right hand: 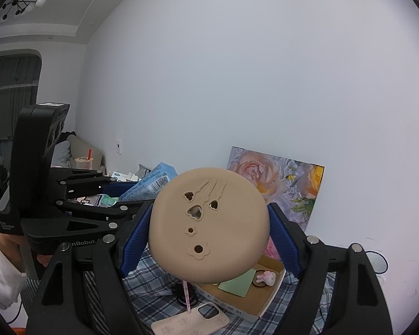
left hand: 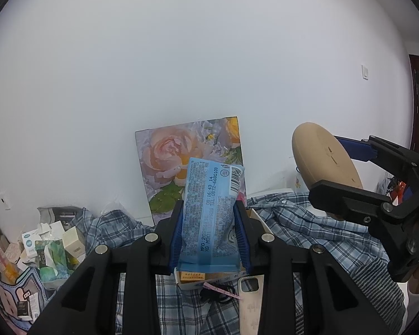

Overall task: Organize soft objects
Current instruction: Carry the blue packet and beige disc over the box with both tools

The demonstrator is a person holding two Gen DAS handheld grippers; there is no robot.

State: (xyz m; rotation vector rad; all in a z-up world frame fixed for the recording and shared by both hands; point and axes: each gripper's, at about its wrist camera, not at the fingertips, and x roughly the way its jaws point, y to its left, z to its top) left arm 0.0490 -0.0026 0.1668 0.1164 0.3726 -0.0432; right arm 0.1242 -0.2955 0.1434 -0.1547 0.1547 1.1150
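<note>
- Left gripper [left hand: 209, 233] has its blue fingers [left hand: 176, 234] clamped on a light blue tissue pack [left hand: 211, 209], held upright with the barcode end up, well clear of the stuff below.
- Right gripper [right hand: 208, 240] is squeezing a tan round silicone pad [right hand: 208, 229] by its edges, one blue finger on each side. It's got little flower-shaped cutouts and is lifted up facing the camera.
- From the left camera you can see that same pad off to the right, just beside the tissue pack but apart from it.
- Underneath is a blue plaid shirt [left hand: 301, 223] spread out; can't tell if that's a bench or a bed under it.
- On the shirt: a shallow cardboard box [right hand: 268, 287] with a green paper and a tiny pink bunny [right hand: 266, 277] inside, plus a beige phone case [right hand: 192, 321] near the front.
- A rose painting [left hand: 181, 153] leans on the white wall behind.
- Far left, a messy pile of small boxes and packets [left hand: 50, 245].
</note>
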